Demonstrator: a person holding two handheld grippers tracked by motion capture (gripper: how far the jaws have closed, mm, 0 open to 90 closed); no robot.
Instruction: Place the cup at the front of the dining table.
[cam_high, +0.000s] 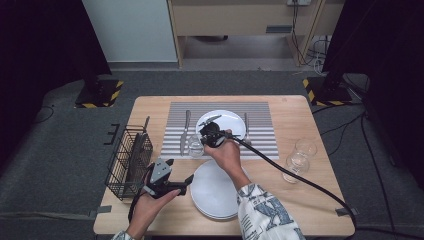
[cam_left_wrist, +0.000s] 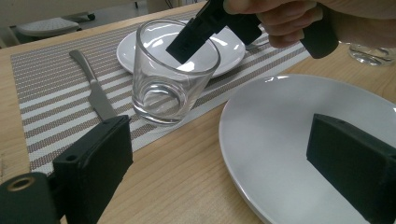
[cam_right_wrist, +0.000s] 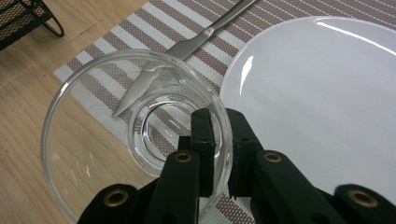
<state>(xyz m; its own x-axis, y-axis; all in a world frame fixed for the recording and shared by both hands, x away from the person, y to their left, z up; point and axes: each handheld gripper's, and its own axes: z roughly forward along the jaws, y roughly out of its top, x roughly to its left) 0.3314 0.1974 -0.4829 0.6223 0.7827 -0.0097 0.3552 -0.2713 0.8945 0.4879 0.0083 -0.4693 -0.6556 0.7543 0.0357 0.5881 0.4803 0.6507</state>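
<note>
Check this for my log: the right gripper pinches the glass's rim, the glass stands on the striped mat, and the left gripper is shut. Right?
One error: the left gripper is open, its jaws wide apart in the left gripper view. The right gripper does pinch the rim of the glass on the mat.

Dark grey carpeted floor (cam_high: 240, 80) all round the light wooden table (cam_high: 290, 107). Behind it – a pale white-grey wall panel (cam_high: 131, 30), next to it a light wood cabinet with an open lower shelf (cam_high: 240, 25). Black drapes (cam_high: 45, 40) both sides. Two black stand bases with yellow-black hazard tape (cam_high: 100, 94) on the floor – black cables (cam_high: 345, 127) trail at right. Lighting even, overhead.
</note>
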